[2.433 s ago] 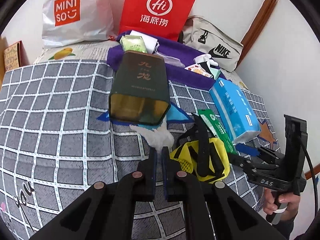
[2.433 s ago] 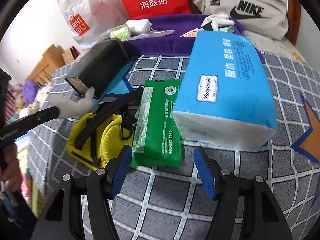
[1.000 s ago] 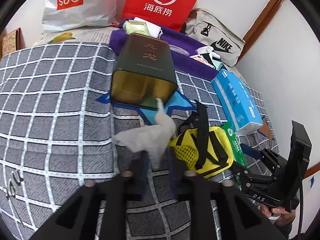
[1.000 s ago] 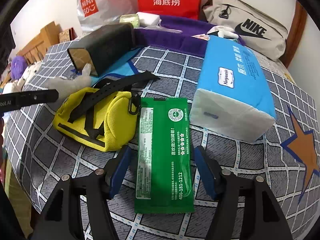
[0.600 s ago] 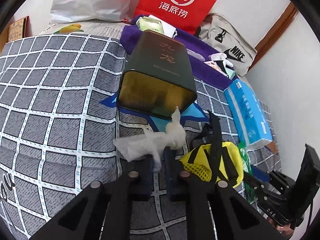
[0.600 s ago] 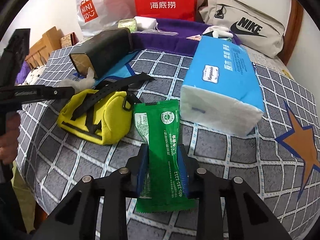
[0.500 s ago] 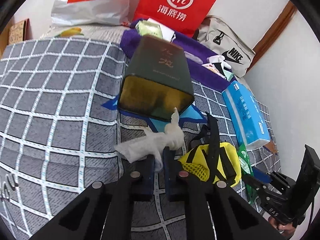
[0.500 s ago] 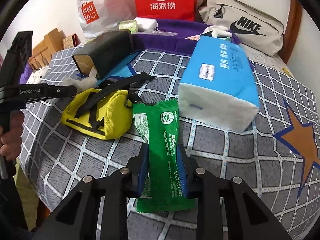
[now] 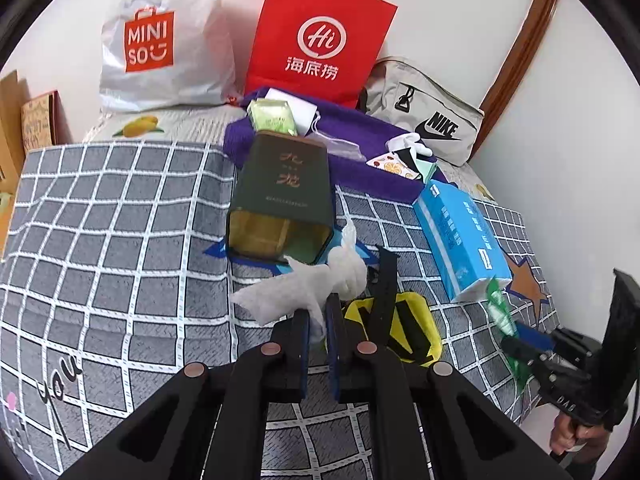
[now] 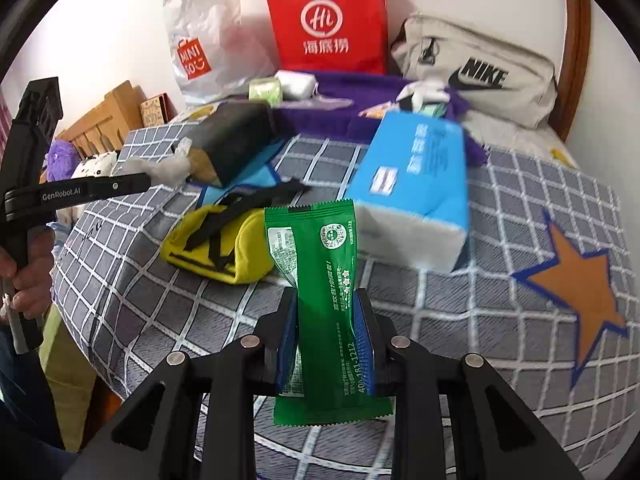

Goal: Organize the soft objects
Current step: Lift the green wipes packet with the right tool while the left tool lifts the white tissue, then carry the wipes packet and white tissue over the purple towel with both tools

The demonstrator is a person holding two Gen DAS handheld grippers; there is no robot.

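My left gripper (image 9: 317, 314) is shut on a crumpled white tissue (image 9: 304, 284) and holds it above the checked bedspread, just in front of the open mouth of a dark green tin box (image 9: 282, 196) lying on its side. My right gripper (image 10: 325, 320) is shut on a green wet-wipe packet (image 10: 324, 288), lifted off the bed. A yellow pouch with black straps (image 10: 218, 240) lies between the grippers. A blue tissue pack (image 10: 416, 188) lies to the right. The left gripper also shows in the right wrist view (image 10: 136, 182).
A purple towel (image 9: 356, 152) with small packets lies behind the tin. A red paper bag (image 9: 320, 40), a white Miniso bag (image 9: 160, 40) and a grey Nike bag (image 9: 428, 116) stand against the wall. The bed's near edge drops off at the left (image 10: 72, 320).
My right gripper closed on the green packet and lifted it off the bed. My left gripper raised the tissue and carried it toward the tin's open mouth.
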